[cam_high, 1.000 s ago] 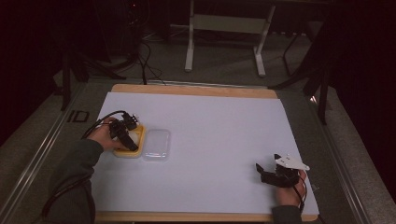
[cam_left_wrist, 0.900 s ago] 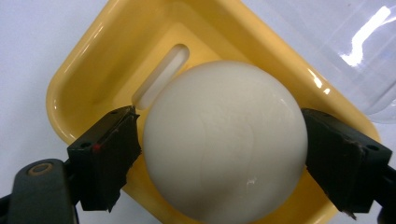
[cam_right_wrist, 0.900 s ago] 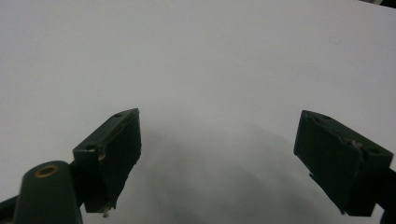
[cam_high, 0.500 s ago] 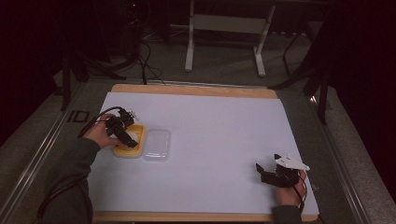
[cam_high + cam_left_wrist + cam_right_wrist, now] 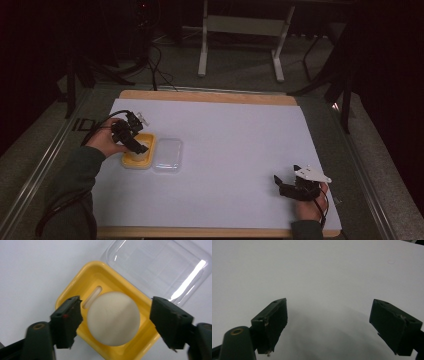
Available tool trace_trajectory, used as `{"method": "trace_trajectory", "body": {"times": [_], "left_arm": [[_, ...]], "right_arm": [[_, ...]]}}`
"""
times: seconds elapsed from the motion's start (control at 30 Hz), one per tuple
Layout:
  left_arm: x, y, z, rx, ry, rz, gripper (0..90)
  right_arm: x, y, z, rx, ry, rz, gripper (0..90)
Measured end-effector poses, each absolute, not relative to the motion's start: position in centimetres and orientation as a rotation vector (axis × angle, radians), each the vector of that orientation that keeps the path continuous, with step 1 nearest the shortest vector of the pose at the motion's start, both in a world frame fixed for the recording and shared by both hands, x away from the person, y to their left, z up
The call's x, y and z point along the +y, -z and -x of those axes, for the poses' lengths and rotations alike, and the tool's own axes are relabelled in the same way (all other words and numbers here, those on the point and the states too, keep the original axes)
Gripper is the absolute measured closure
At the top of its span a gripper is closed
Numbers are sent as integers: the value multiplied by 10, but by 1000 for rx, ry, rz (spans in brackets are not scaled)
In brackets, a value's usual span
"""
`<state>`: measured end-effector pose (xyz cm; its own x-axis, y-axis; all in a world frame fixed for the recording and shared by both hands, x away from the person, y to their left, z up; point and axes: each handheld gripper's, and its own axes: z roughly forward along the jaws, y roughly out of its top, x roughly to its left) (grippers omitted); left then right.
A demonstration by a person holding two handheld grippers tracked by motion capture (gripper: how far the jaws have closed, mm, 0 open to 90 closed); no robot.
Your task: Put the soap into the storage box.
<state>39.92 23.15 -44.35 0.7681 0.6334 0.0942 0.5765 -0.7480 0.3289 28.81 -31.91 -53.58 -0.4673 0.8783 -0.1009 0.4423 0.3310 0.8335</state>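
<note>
Yellow tray [image 5: 75, 285] partly hidden beneath the white egg [image 5: 113, 318].

The egg [image 5: 113, 318] hides the yellow tray's [image 5: 75, 285] floor; the clear lid [image 5: 160, 265] is cropped.

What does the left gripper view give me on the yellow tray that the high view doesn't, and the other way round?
Left gripper view: a white egg-shaped ball sits in the yellow tray over a slot, gaps between it and both pads; the jaws have just been closing.

High view: the left gripper over the tray, the right gripper open, far off near the table's right corner.

Both: the clear lid beside the tray.
</note>
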Motion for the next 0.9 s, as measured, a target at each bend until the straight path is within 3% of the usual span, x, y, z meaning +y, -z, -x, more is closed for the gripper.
{"method": "trace_trajectory", "body": {"times": [0.47,0.9], "left_arm": [[213,438,-391,840,-290,-2659,472],[176,453,-370,689,-289,-2627,482]], "right_arm": [[-319,536,-288,2047,-1033,-1154,148],[-319,536,-288,2047,-1034,-1153,148]]}}
